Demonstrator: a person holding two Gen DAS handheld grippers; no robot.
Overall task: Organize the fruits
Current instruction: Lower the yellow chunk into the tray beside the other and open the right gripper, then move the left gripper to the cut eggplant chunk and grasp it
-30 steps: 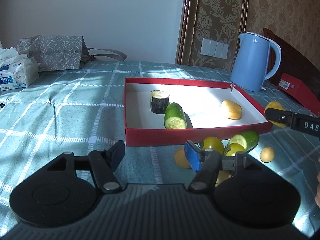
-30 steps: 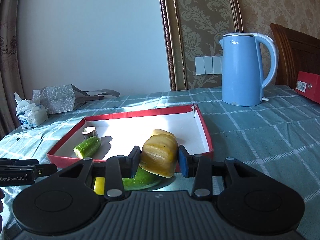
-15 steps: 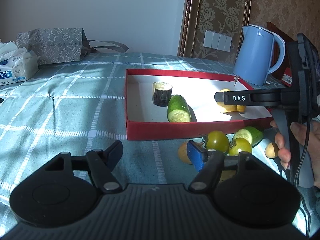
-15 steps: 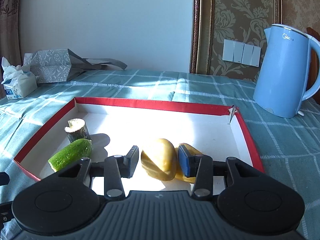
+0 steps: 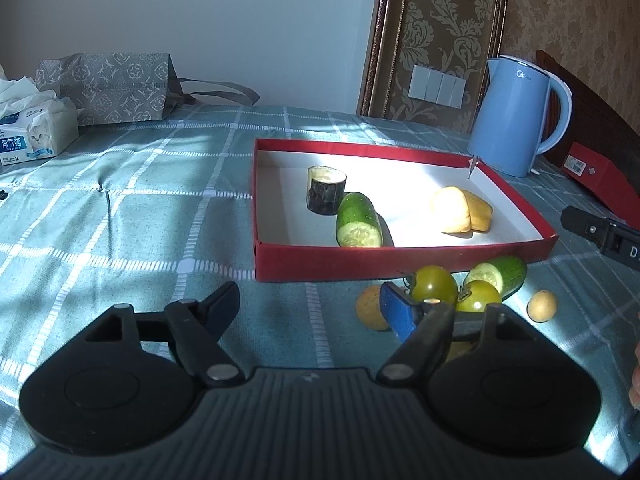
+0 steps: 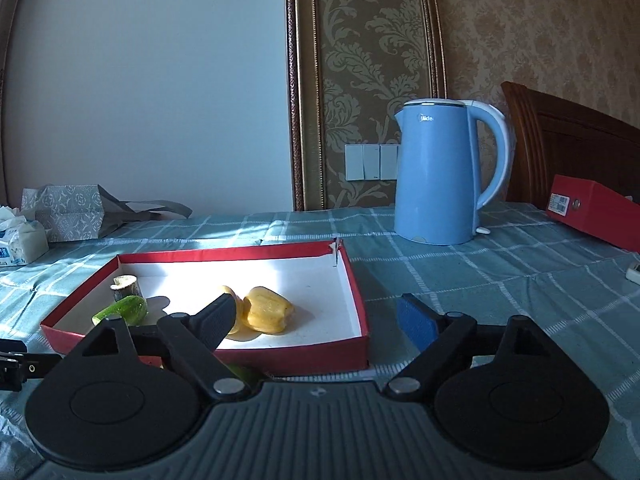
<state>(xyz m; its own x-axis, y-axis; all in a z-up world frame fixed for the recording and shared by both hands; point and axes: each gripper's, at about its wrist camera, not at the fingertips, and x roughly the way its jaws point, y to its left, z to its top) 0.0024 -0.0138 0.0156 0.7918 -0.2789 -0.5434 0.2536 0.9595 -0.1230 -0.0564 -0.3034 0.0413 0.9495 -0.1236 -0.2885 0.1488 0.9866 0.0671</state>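
A red box [image 5: 400, 270] [image 6: 280, 356] with a white floor holds a dark stump [image 5: 326, 194], a cucumber half [image 5: 358, 220] and two yellow pepper pieces [image 5: 452, 210] [image 6: 266, 314] side by side. In front of the box lie two green tomatoes [image 5: 434, 288], another cucumber half [image 5: 500, 274] and small yellow fruits [image 5: 541, 306]. My left gripper [image 5: 310, 308] hovers over the cloth just left of this pile, its jaws opening with nothing between them. My right gripper [image 6: 318, 320] sits before the box's front wall, jaws opening wide and empty, clear of the yellow pieces.
A blue kettle [image 5: 516, 120] [image 6: 440, 176] stands behind the box's right corner. A red carton [image 6: 592, 208] lies at far right. A tissue pack [image 5: 32, 132] and a grey gift bag [image 5: 108, 88] sit at the far left. A hand [image 5: 636, 376] shows at the right edge.
The right gripper carried a yellow pepper piece into the box, let it go beside the other piece and drew back. The left gripper's jaws spread wider.
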